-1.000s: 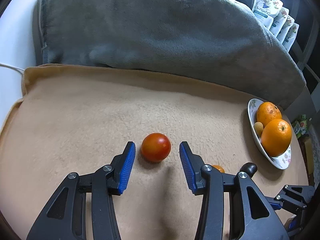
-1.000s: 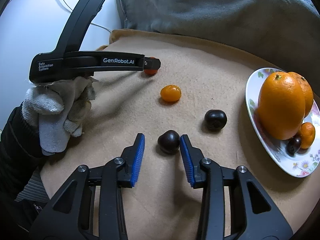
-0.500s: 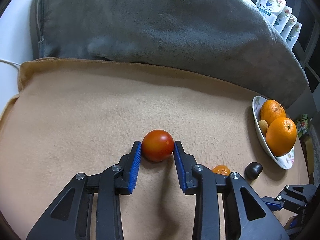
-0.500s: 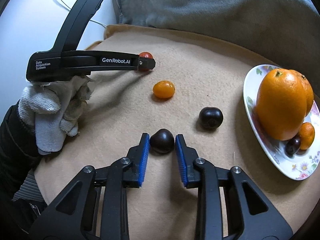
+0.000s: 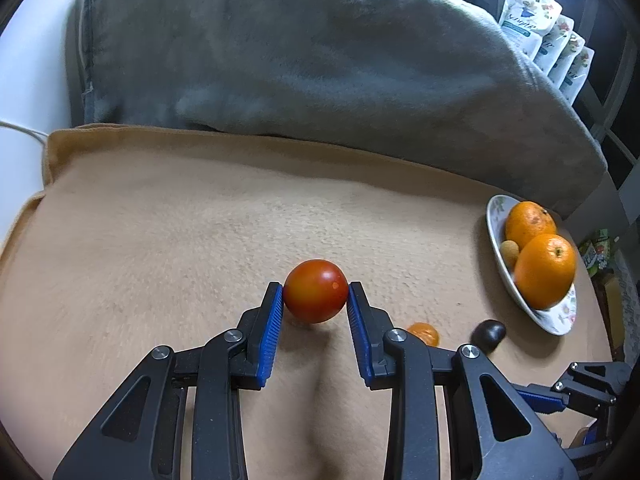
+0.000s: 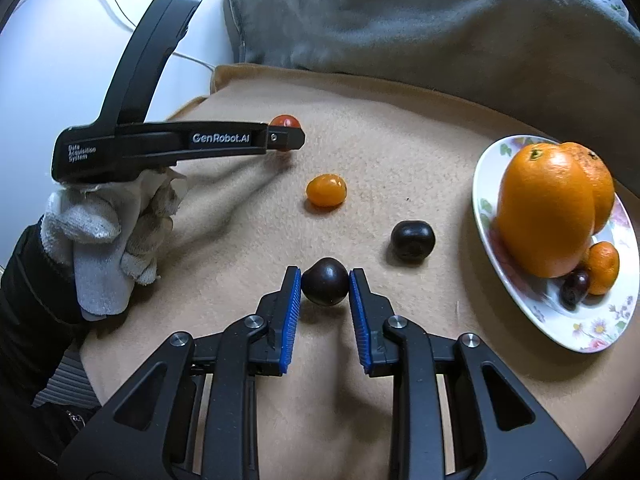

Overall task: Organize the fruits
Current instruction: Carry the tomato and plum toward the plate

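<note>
Blanket lies bare toward its left edge; left gripper clamps a round tomato, right gripper clamps a dark plum.

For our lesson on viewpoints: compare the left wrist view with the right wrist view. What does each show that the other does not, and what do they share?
Only the left wrist view shows the left gripper shut on the red tomato from close up, and the white pouches at the back.

Only the right wrist view shows the right gripper shut on a dark fruit, the gloved hand, and a small dark fruit on the plate.

Both show the floral plate with two oranges, the loose small orange fruit, another dark fruit and the grey blanket.
</note>
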{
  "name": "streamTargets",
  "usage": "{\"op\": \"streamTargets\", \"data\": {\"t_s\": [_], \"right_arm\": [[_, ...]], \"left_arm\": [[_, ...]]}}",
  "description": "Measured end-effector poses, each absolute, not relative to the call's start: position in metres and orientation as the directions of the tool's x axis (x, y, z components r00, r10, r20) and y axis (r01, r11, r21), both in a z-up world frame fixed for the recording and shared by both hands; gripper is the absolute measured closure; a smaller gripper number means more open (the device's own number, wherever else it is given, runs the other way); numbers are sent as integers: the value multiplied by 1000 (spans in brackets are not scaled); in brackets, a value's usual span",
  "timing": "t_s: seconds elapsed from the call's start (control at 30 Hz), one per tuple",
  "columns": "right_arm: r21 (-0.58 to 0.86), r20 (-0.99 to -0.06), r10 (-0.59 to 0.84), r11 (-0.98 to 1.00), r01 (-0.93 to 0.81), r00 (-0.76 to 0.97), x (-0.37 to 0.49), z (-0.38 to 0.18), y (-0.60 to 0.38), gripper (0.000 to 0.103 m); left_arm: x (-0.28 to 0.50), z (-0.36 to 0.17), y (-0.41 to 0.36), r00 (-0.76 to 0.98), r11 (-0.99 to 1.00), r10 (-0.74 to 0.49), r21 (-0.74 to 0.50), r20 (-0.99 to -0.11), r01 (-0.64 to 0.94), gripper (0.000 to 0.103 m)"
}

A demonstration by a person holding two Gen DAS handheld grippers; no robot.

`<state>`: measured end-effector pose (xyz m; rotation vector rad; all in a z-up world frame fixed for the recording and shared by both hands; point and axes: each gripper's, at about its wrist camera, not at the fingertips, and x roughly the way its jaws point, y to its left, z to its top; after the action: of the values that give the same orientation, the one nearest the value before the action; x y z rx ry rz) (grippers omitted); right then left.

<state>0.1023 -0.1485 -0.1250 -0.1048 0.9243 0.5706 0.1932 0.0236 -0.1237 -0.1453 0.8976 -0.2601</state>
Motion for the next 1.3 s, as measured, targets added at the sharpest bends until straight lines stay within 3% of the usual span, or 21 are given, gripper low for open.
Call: {"op": "streamTargets", "data": {"t_s": [0.77,1.3], "right_arm": [[162,-705,391,901,-402,591,72,-87,-234,77],[156,-673,322,942,-298,666,85,-67,-312,77]], "left_arm": [[145,-80,-37,619,917,-397,-258,-678,305,72],[129,-55,-110,593,868,-465,-208,-657,450,72]]}}
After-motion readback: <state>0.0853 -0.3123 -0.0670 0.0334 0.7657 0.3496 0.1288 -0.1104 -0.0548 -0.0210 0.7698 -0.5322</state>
